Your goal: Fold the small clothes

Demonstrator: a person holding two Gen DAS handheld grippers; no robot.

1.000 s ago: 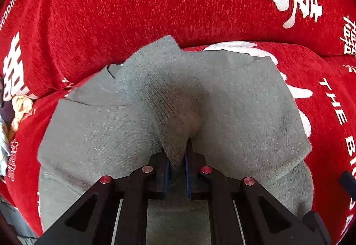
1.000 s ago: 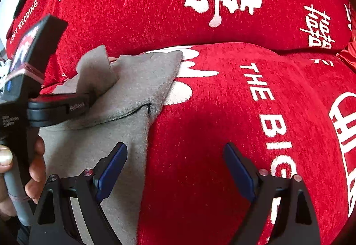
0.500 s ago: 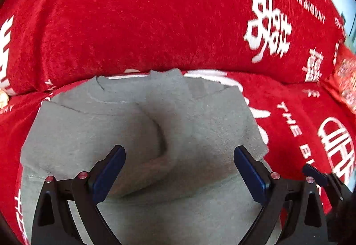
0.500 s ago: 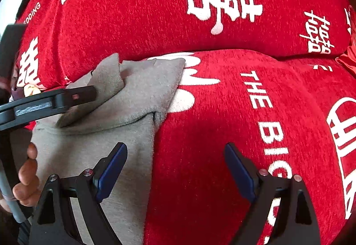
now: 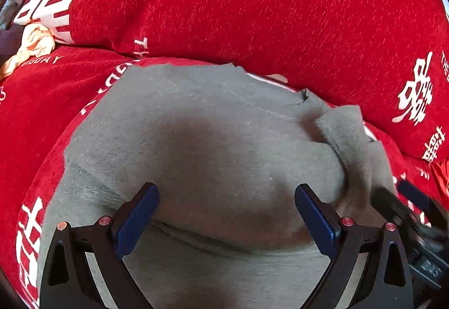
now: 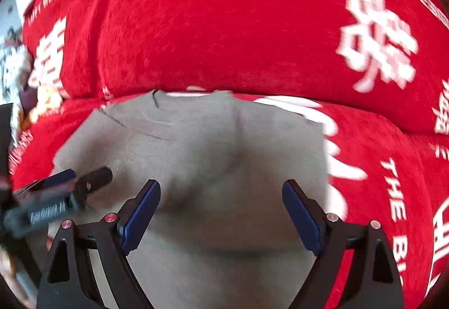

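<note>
A small grey knit garment (image 5: 213, 140) lies spread on the red sofa seat, with one sleeve folded in over its right side (image 5: 350, 134). It also shows in the right wrist view (image 6: 213, 146). My left gripper (image 5: 226, 213) is open and empty just above the garment's middle. My right gripper (image 6: 221, 210) is open and empty over the garment's right part. The left gripper's fingers (image 6: 84, 182) show at the left of the right wrist view, and the right gripper's fingers (image 5: 393, 202) show at the right edge of the left wrist view.
The sofa is covered in red plush with white lettering; its back cushion (image 5: 252, 0) rises right behind the garment. A cream cloth bundle (image 5: 33, 45) lies at the far left of the seat. Red seat fabric (image 6: 393, 168) lies to the garment's right.
My left gripper let go of the folded sleeve, opened, and swung left over the garment's body. My right gripper moved left from the bare seat to above the garment.
</note>
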